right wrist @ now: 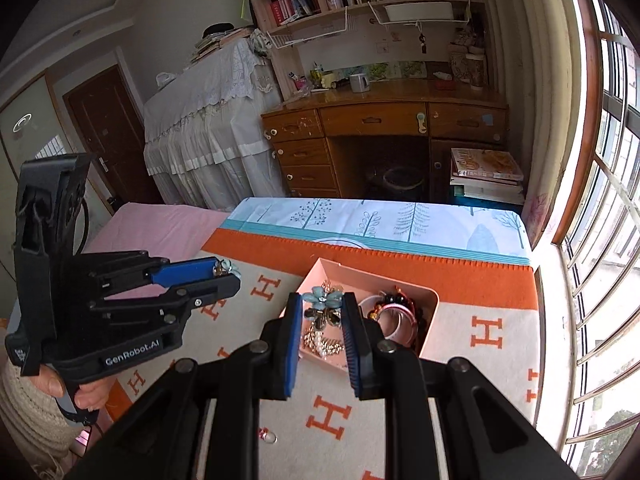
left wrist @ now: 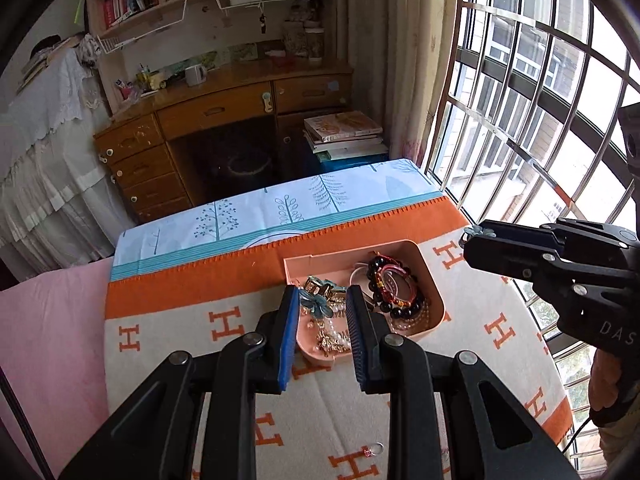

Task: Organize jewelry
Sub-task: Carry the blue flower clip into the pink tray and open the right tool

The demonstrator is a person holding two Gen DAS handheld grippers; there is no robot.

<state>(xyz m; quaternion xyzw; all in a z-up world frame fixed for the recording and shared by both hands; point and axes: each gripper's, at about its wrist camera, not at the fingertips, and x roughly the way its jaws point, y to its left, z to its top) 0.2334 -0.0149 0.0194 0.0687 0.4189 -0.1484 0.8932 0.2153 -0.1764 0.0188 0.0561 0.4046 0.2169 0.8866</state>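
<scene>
Each gripper held a blue flower ornament pinched between its narrow pads: the left gripper clamped one flower, and the right gripper clamped its match. Whether they were earrings or clips was too small to tell. In the other camera each showed from the side, the left gripper and the right gripper, both raised above the blanket with its orange H pattern.

The pink tray lay below on the blanket, crowded with a dark bead bracelet, pearl strands and gold pieces. A small ring lay alone on the blanket, near the camera.

To do this step well, the pair probably needed setting down together on a bare patch or a free corner of the tray, clear of the tangled chains. Lowering each flower until it touched before easing the pads apart would likely stop it bouncing. The loose ring would want collecting afterwards.
</scene>
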